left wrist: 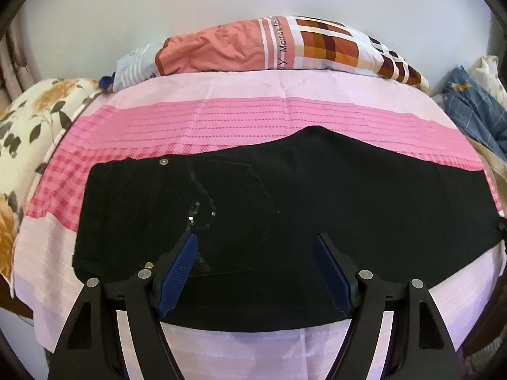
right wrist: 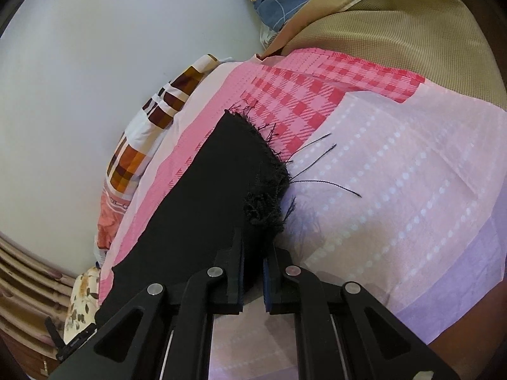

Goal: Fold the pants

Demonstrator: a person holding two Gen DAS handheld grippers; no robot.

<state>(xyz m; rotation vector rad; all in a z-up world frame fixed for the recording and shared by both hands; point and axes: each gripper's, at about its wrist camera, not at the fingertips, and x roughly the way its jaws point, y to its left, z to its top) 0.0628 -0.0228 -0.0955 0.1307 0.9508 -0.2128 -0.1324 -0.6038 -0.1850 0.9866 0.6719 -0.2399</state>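
A bedroom in a home. Shown by a bed (left wrist: pixel 253 88) under a pink patchwork sheet (left wrist: pixel 240 117), pushed against a plain white wall (left wrist: pixel 190 6). Also by a checked pillow (left wrist: pixel 285 47) at the wall side, a floral cushion (left wrist: pixel 35 120) beside it, rumpled blue bedding (left wrist: pixel 475 107) at the far corner, and pleated curtains (right wrist: pixel 28 269) hanging along the edge.

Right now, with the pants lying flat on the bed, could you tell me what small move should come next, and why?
Probably bring the left gripper down and close it on the black pants. Its jaws hang open above the waist end, gripping nothing, while the right gripper is already shut on the frayed hem. Both ends should be held before the fold.
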